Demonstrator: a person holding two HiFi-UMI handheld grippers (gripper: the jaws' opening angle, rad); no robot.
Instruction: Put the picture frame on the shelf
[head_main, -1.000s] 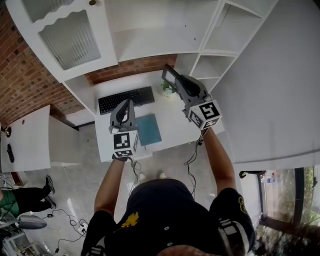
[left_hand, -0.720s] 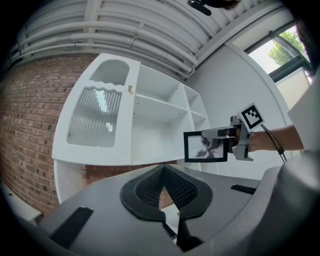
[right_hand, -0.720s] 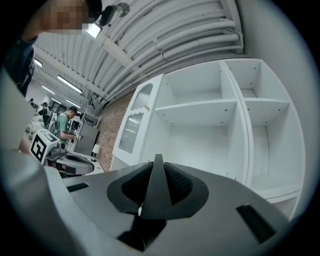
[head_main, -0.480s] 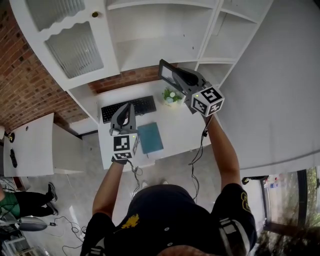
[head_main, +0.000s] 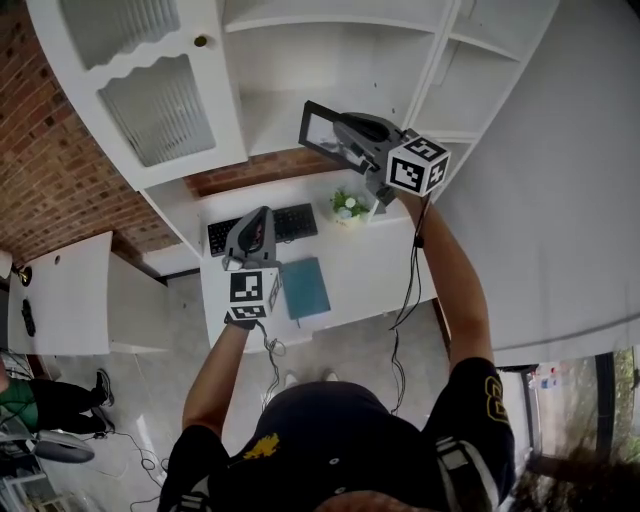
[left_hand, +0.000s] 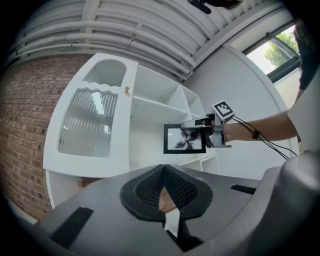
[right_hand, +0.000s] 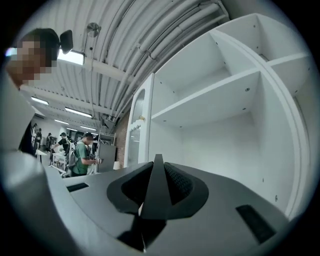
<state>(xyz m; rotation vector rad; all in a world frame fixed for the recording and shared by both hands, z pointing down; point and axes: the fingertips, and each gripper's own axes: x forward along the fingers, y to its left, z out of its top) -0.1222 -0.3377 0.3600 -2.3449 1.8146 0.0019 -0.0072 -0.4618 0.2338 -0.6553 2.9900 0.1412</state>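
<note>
The black picture frame (head_main: 318, 130) hangs in the air in front of the white shelf unit (head_main: 330, 60), level with one of its open compartments. My right gripper (head_main: 345, 135) is shut on the frame's edge. In the right gripper view the frame (right_hand: 157, 192) shows as a thin dark wedge between the pads, with a shelf board (right_hand: 215, 100) ahead. The left gripper view shows the frame (left_hand: 184, 138) face-on, held by the right gripper (left_hand: 194, 126). My left gripper (head_main: 262, 212) hovers lower over the desk; its jaws (left_hand: 164, 170) meet with nothing between them.
Below lies a white desk (head_main: 370, 270) with a black keyboard (head_main: 295, 220), a small potted plant (head_main: 348, 205) and a teal notebook (head_main: 303, 287). A cabinet door with ribbed glass (head_main: 160, 105) stands open at the left, beside a brick wall (head_main: 50, 170). People (right_hand: 82, 155) stand far behind.
My right gripper has risen and swung left with the frame, from just above the desk to in front of the shelf compartment. The left gripper has risen a little.
</note>
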